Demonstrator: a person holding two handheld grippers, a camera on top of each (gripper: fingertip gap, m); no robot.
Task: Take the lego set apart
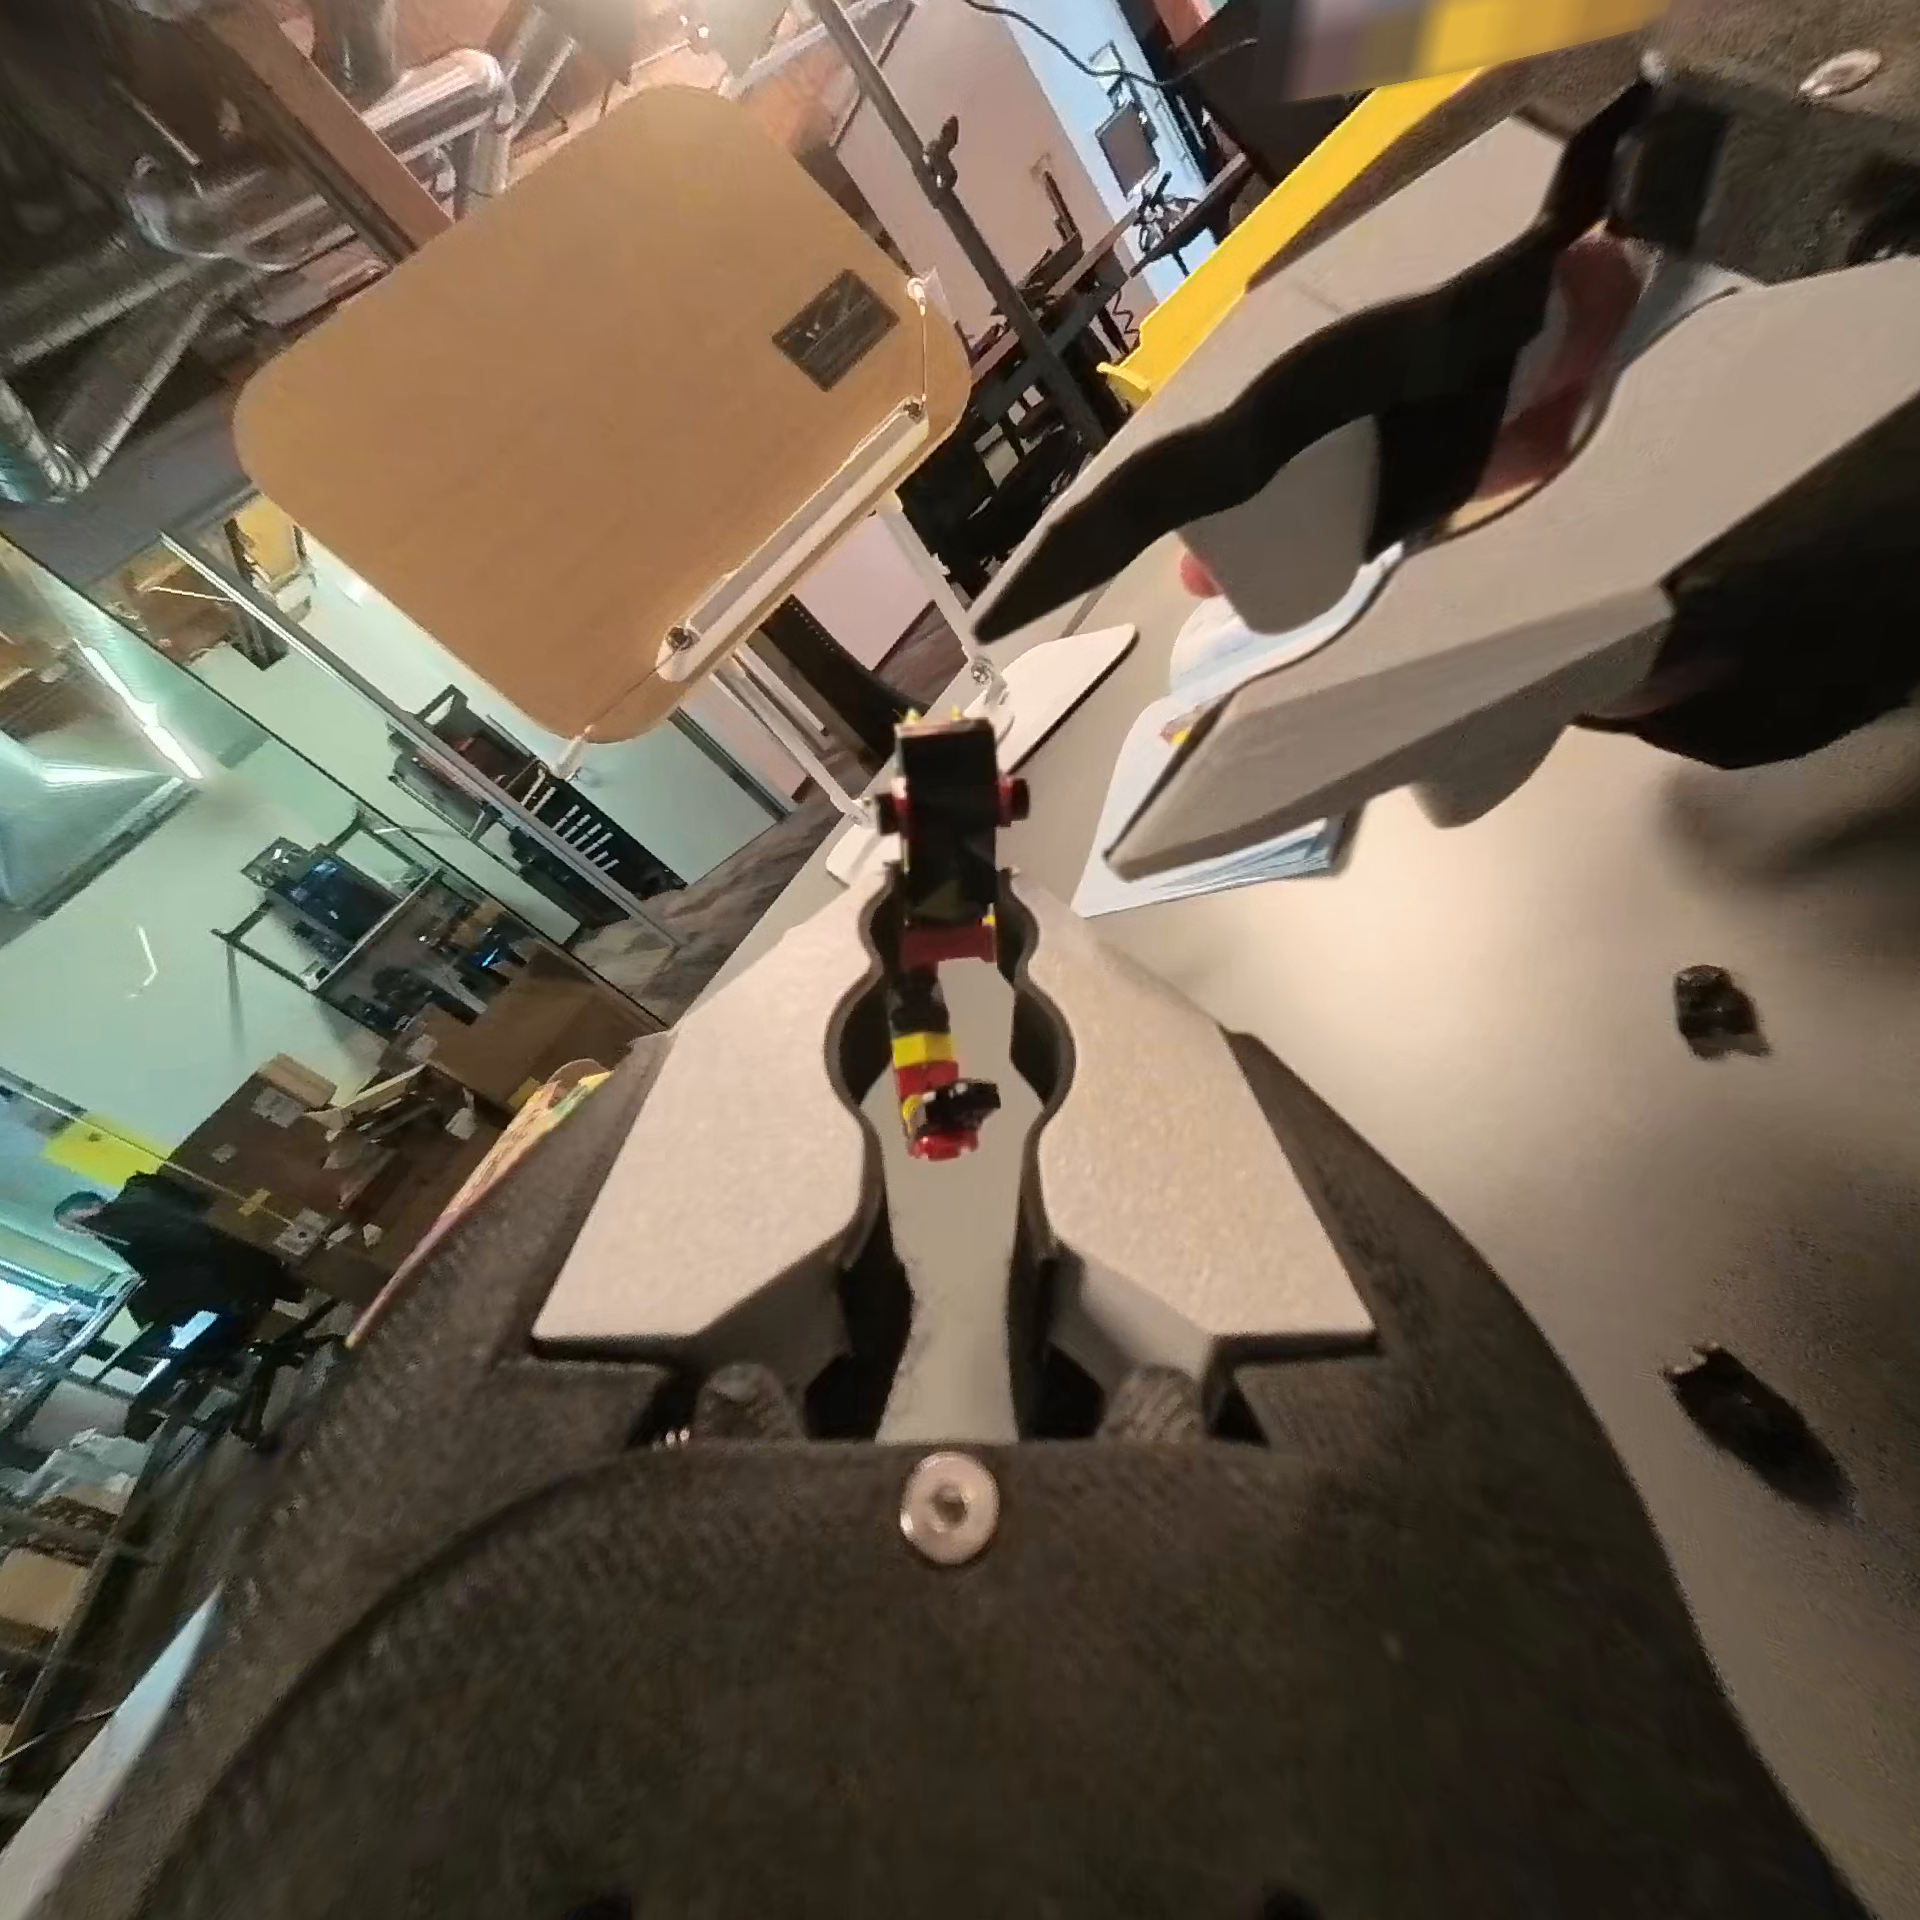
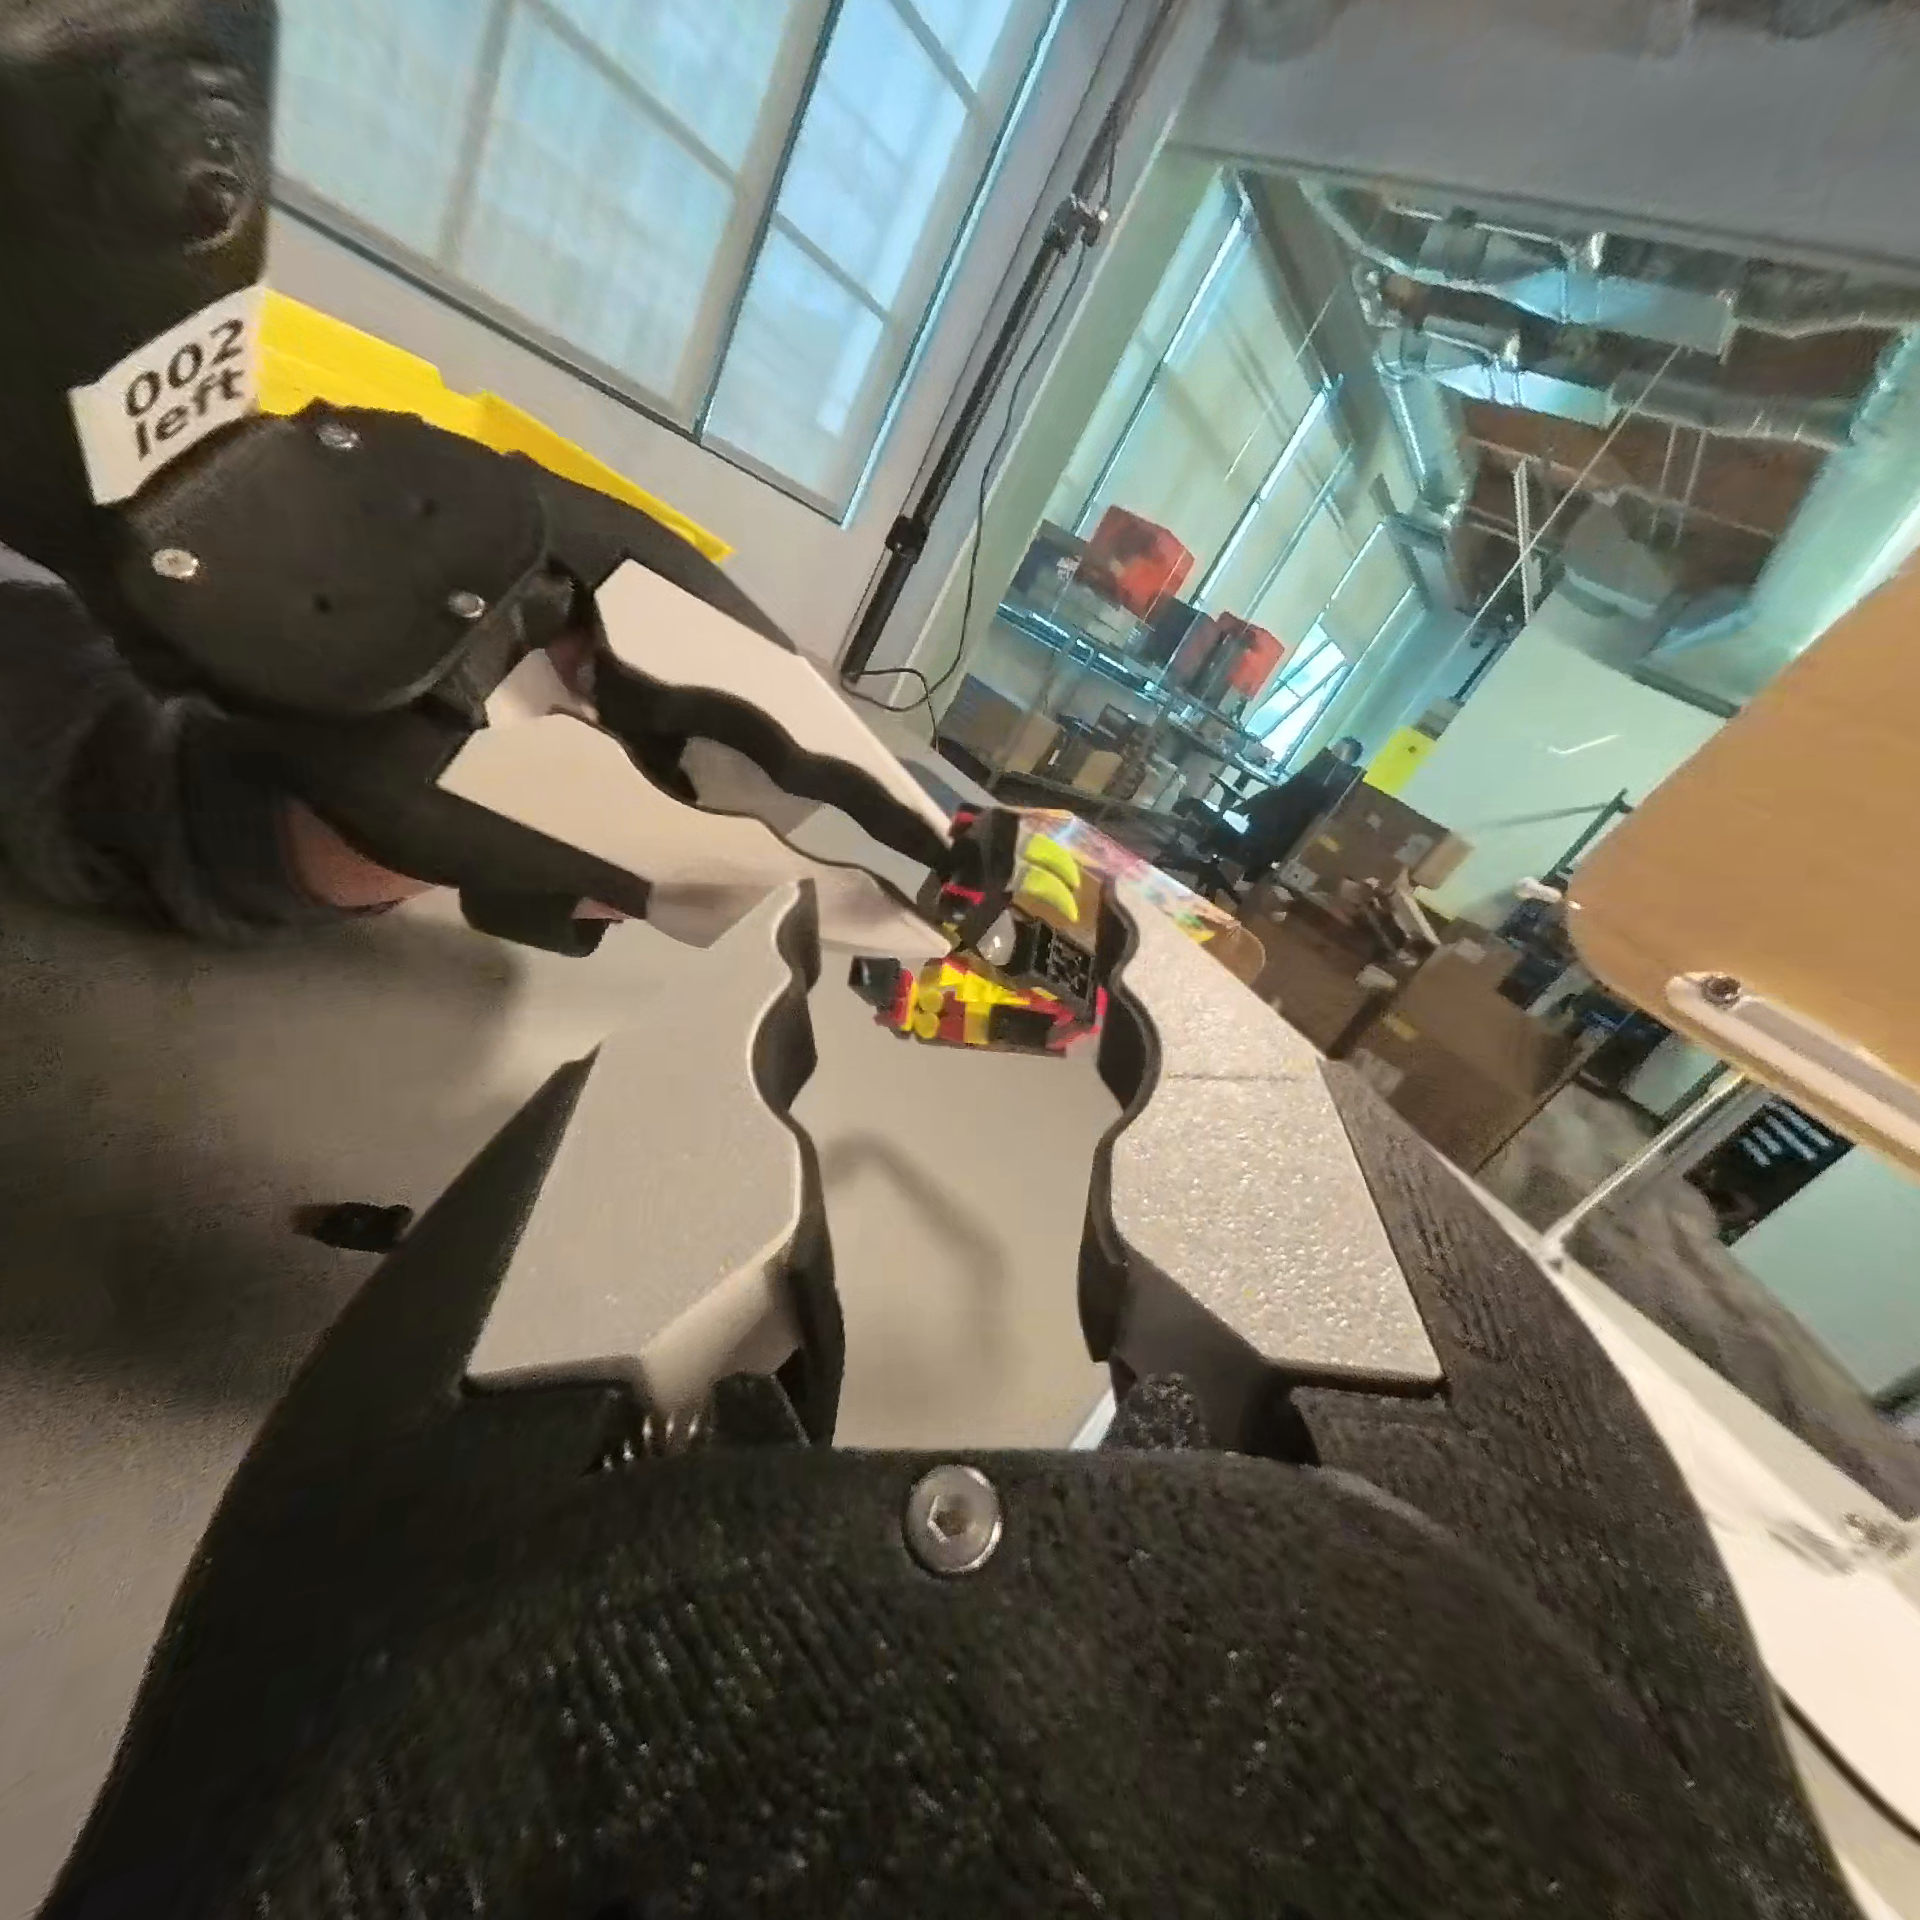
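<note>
A small black, red and yellow lego model is held off the grey table. My left gripper is shut on its middle; one end sticks out past the fingertips and the other hangs back between the fingers. In the right wrist view the left gripper comes in from the upper left and pinches the model. My right gripper is open, its fingertips on either side of the model; the right finger is very close to it. The right gripper also shows in the left wrist view, at upper right.
Two small black loose pieces lie on the table to the right; one shows in the right wrist view. A tan board on a stand is behind, with a yellow bin and white papers. Left and right tips are no more than a few centimetres apart.
</note>
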